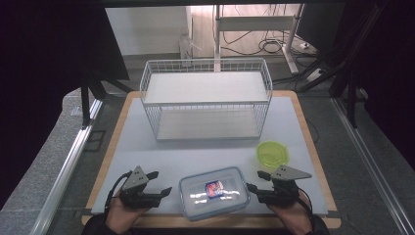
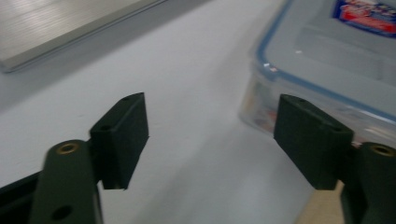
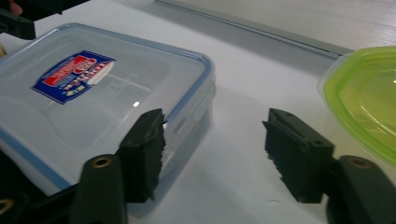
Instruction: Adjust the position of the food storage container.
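A clear plastic box with a blue-rimmed lid and a red and blue label lies near the table's front edge. My left gripper rests just left of it and points toward its left side, jaws open. In the left gripper view the box sits past the right jaw, and only bare mat lies inside my left gripper. My right gripper stands open just right of the box. In the right gripper view the box lies beside the left jaw, with white mat showing inside my right gripper.
A small lime-green bowl sits right of the box, close to the right gripper, and shows as a green bowl in the right gripper view. A white two-tier wire rack stands at the back of the white mat. The wooden table edge frames the mat.
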Demonstrator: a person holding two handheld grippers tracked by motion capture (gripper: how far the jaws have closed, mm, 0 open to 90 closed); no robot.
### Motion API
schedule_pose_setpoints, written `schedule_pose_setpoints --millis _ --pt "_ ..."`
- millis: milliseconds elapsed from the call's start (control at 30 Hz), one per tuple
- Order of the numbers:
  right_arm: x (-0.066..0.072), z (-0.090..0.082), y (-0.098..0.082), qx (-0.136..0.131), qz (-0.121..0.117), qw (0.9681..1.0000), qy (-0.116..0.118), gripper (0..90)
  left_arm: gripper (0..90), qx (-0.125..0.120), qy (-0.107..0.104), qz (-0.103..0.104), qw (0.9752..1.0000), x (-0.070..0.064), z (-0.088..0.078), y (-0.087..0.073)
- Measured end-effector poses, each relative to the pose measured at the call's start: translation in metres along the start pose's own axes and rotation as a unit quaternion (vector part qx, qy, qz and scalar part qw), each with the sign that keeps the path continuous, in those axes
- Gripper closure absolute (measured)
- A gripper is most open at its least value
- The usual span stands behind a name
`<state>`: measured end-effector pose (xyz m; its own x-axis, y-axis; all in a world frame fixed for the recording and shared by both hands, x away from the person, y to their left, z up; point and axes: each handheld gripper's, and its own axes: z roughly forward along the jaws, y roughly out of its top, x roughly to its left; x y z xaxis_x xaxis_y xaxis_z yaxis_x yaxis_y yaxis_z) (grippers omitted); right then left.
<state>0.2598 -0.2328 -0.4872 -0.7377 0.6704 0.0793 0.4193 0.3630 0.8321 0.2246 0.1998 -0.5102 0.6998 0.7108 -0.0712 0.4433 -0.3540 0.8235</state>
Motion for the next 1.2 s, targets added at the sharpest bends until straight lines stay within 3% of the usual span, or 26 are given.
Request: schedule_pose_setpoints --millis 33,100,300,433,500,533,933,1067,1200 --pt "0.002 -0.001 0.001 -0.004 0.001 0.9999 0.013 46.5 34.3 0.0 -0.009 0.005 0.9999 -0.004 0.0 0.001" --pt "0.004 -0.002 0.001 -0.005 -0.003 0.9998 0.021 51.1 37.7 0.002 -0.013 0.008 0.9999 -0.009 0.0 0.003" --pt "0.017 -0.003 0.004 -0.004 -0.032 0.9984 0.046 69.1 53.8 -0.006 -0.053 0.018 0.9984 -0.019 -0.002 0.005" --pt "0.026 0.0 0.005 0.003 -0.049 0.9958 0.077 79.2 63.4 -0.008 -0.073 0.025 0.997 -0.026 -0.001 0.007" --pt "0.029 0.001 0.005 0.006 -0.055 0.9952 0.081 81.0 66.6 -0.006 -0.083 0.028 0.9962 -0.028 0.0 0.007" --pt "0.035 0.003 0.006 0.011 -0.063 0.9934 0.095 84.9 72.3 -0.006 -0.088 0.029 0.9957 -0.03 0.0 0.007" --pt "0.052 0.004 0.003 0.019 -0.081 0.9867 0.14 89.0 88.1 -0.01 -0.122 0.026 0.9921 -0.041 -0.001 0.005" --pt "0.057 0.004 0.002 0.017 -0.083 0.9843 0.155 89.8 89.6 -0.015 -0.118 0.021 0.9927 -0.04 -0.003 0.004" --pt "0.064 0.005 0.001 0.023 -0.091 0.98 0.176 90.0 89.4 -0.02 -0.11 0.016 0.9935 -0.037 -0.005 0.004"
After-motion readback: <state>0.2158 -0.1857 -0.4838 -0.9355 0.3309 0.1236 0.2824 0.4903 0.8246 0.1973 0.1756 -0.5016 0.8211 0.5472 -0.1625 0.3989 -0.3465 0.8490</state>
